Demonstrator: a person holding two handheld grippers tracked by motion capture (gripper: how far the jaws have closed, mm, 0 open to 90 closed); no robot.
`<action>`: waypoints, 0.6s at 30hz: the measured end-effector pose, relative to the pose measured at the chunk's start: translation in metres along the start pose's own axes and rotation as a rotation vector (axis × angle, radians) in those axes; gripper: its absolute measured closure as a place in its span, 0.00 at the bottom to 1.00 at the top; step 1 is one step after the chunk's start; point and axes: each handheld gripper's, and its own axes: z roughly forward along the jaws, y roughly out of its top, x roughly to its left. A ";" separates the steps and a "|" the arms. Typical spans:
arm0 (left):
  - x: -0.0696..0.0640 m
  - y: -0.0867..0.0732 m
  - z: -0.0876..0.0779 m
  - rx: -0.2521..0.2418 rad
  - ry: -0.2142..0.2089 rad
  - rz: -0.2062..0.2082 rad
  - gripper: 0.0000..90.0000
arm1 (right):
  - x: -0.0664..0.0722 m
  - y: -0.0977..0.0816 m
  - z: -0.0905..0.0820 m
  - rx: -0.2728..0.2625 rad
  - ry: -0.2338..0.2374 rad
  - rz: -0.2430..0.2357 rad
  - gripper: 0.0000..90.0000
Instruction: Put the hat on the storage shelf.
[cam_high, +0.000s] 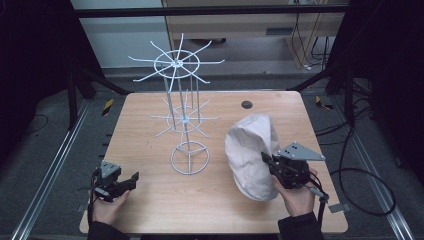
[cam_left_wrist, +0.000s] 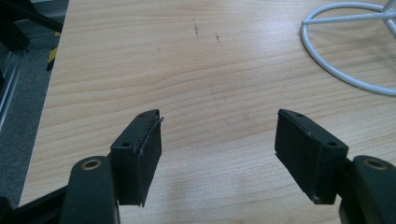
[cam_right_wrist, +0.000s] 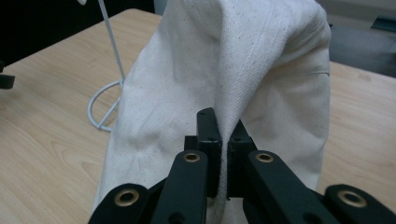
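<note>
Cream cloth hat (cam_high: 251, 155) sits at 4 o'clock on the table (cam_high: 150, 200), crown up. Right gripper (cam_right_wrist: 223, 135) pinches a fold of its fabric, jaws clamped, likely to lift it. White wire rack (cam_high: 184, 117) near centre, hooks bare. Left gripper (cam_left_wrist: 217, 149) at 7 o'clock, jaws apart, holding nothing.

I read the overhead feed as dim, dark at both sides. Table (cam_high: 150, 200) evenly lit, soft shadows. Gripper feeds brighter; nearest jaw parts slightly blurred.

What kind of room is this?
Probably a lab or workshop for recording hand tasks: a wooden table inside a dark metal frame, cables on the floor, and a person holding tongs.
</note>
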 end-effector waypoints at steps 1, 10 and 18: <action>0.000 0.000 0.000 0.000 0.000 0.000 0.35 | 0.000 0.001 -0.003 -0.028 -0.002 -0.004 0.98; 0.000 0.000 0.000 -0.002 0.000 -0.003 0.35 | 0.000 0.009 -0.015 -0.116 -0.017 -0.021 0.98; 0.000 0.000 0.000 -0.002 0.002 -0.003 0.35 | 0.000 0.019 -0.025 -0.177 -0.033 -0.035 0.98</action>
